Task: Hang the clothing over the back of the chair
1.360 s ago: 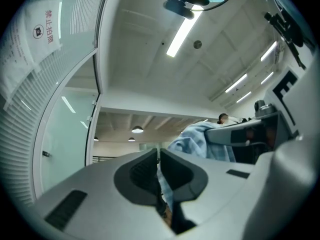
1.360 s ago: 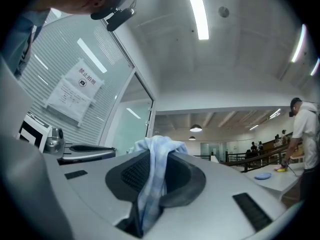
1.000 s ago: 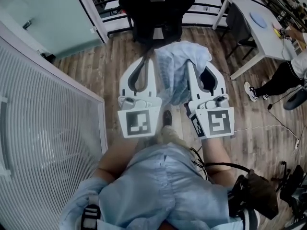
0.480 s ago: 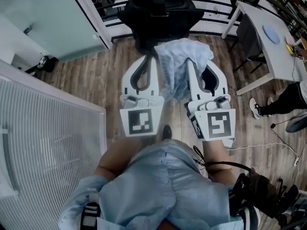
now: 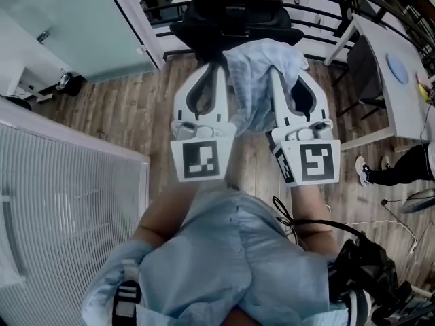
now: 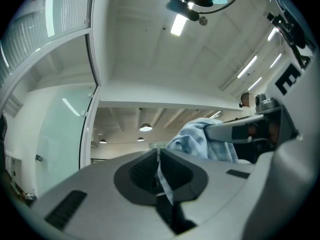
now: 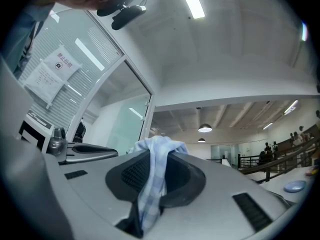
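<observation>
**Item.** The clothing (image 5: 262, 80) is a pale blue checked garment of thin woven cloth. It is off the floor (image 5: 122, 107), bunched and slung between the two hand-held grippers. Its loose bulk sags between them, just short of the black chair (image 5: 231, 15). Whether it already touches the chair cannot be told from the head view.

**Grip.** The left hand-held gripper (image 6: 159, 159) is closed on a narrow strip of the cloth, little more than an edge. The right hand-held gripper (image 7: 152, 171) is closed on a thicker gathered fold that spills over the top of its jaws.

**Handling, assessed.**
- The garment looks light and wholly limp. It keeps no shape of its own and will fall wherever it is unsupported.
- It is not fragile, so firm pinching should do no harm.
- The weave looks smooth, so the thin left-hand hold is the likelier of the two to slip under a tug.

**Where to hold, assessed.** Two well-spaced points along one edge, such as collar or shoulders, would serve best. The cloth could then spread across the chair back and settle with weight on both sides, rather than sliding off as a bundle.
</observation>
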Action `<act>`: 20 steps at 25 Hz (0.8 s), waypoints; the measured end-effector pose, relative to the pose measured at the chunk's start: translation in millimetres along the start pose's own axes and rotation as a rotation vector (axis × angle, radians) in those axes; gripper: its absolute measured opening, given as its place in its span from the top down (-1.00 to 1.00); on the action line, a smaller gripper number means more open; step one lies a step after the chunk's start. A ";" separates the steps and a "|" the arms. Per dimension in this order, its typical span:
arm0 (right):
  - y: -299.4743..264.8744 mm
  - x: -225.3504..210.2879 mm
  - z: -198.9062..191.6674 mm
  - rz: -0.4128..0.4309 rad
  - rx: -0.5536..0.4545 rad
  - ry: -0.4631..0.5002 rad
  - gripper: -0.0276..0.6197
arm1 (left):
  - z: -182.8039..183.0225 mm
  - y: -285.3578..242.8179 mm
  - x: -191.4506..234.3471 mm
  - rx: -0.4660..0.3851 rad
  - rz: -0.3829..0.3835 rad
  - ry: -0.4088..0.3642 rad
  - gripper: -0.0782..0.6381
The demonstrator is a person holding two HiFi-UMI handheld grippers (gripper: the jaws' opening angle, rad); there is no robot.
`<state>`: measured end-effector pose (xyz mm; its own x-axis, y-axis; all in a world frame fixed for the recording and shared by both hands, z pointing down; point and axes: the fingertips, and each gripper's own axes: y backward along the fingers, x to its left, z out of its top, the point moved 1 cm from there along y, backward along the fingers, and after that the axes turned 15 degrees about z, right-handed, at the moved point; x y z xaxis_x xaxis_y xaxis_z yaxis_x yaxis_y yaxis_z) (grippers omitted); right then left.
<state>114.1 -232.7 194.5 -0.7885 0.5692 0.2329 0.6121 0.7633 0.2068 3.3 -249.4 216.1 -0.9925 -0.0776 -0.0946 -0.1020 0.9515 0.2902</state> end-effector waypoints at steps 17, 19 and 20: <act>-147.0 -93.0 13.9 -0.050 -0.084 0.090 0.71 | -42.7 -173.5 40.3 -0.044 -0.019 0.024 0.70; -162.2 -105.7 22.5 -0.056 -0.107 0.115 0.71 | -45.0 -191.1 45.9 -0.047 -0.014 0.024 0.70; -174.8 -115.5 28.2 -0.058 -0.113 0.127 0.71 | -44.1 -205.6 49.7 -0.041 -0.013 0.028 0.70</act>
<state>96.5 -423.3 104.7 -0.8129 0.4770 0.3342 0.5747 0.7503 0.3268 -28.0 -462.0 193.8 -0.9925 -0.0988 -0.0726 -0.1173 0.9373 0.3282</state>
